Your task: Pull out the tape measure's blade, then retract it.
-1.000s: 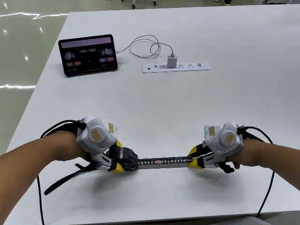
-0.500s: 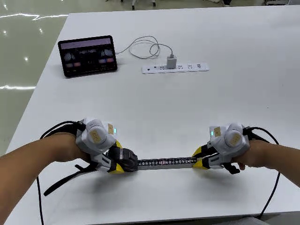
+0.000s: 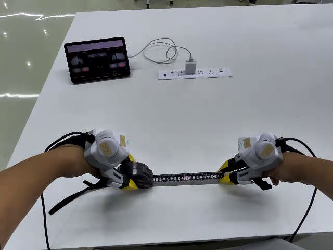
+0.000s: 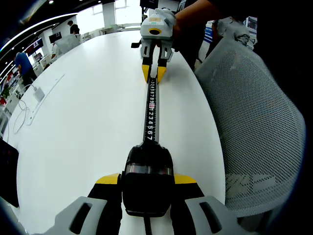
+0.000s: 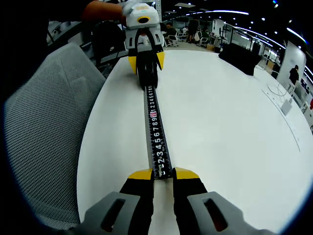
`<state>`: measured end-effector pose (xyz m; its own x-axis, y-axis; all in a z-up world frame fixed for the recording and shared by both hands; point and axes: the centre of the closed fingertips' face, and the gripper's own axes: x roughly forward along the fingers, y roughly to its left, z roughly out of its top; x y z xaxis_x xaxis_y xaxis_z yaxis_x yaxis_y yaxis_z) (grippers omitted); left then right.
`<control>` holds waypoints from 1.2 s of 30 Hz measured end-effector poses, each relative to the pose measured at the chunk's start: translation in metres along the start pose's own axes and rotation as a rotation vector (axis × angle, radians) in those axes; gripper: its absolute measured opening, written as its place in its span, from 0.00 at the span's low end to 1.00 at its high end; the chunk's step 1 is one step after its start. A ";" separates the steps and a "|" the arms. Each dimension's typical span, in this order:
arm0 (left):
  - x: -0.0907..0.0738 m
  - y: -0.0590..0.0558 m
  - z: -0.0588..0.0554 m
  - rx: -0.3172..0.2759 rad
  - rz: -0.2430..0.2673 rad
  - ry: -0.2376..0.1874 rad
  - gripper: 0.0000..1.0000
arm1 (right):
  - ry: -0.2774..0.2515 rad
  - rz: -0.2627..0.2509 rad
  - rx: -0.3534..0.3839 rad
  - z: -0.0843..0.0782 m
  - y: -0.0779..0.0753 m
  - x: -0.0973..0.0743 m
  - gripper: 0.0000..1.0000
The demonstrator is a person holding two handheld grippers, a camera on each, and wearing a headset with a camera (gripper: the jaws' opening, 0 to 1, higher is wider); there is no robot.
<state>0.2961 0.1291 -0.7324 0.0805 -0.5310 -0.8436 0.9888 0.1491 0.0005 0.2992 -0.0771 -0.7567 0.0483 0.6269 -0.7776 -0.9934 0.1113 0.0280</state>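
White desk (image 3: 208, 120); a tablet (image 3: 97, 60) and a power strip (image 3: 194, 74) sit at its far side, well apart from the work. Near the front edge, the left gripper (image 3: 132, 174) has its jaws clamped on the black tape measure case (image 4: 147, 177). The right gripper (image 5: 162, 175) has its jaws narrow, pinching the blade's free end. The blade (image 3: 184, 178) is black with white numerals and one red mark, drawn out straight between the two grippers, low over the desk.

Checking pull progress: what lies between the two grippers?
The blade, running from the case in the left gripper to the right gripper, in the head view.
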 end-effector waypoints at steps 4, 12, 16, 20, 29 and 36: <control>0.000 -0.001 0.000 -0.001 0.000 -0.002 0.34 | 0.005 0.006 0.006 -0.004 0.001 -0.003 0.09; 0.000 -0.001 0.001 -0.001 0.000 -0.002 0.34 | 0.013 -0.002 0.015 -0.012 0.000 -0.008 0.09; 0.000 -0.001 0.001 -0.001 0.000 -0.003 0.34 | 0.020 -0.005 0.018 -0.018 -0.001 -0.014 0.09; 0.000 -0.001 0.001 -0.001 0.000 -0.004 0.34 | 0.025 -0.009 0.025 -0.022 -0.003 -0.015 0.09; 0.000 -0.001 0.001 0.000 0.001 -0.008 0.34 | 0.031 -0.016 0.034 -0.023 0.000 -0.020 0.09; 0.000 -0.001 0.001 0.003 -0.001 -0.007 0.34 | 0.037 -0.023 0.035 -0.029 -0.003 -0.024 0.09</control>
<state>0.2956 0.1283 -0.7323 0.0798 -0.5368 -0.8399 0.9894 0.1455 0.0011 0.2979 -0.1149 -0.7567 0.0670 0.5952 -0.8007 -0.9878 0.1526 0.0308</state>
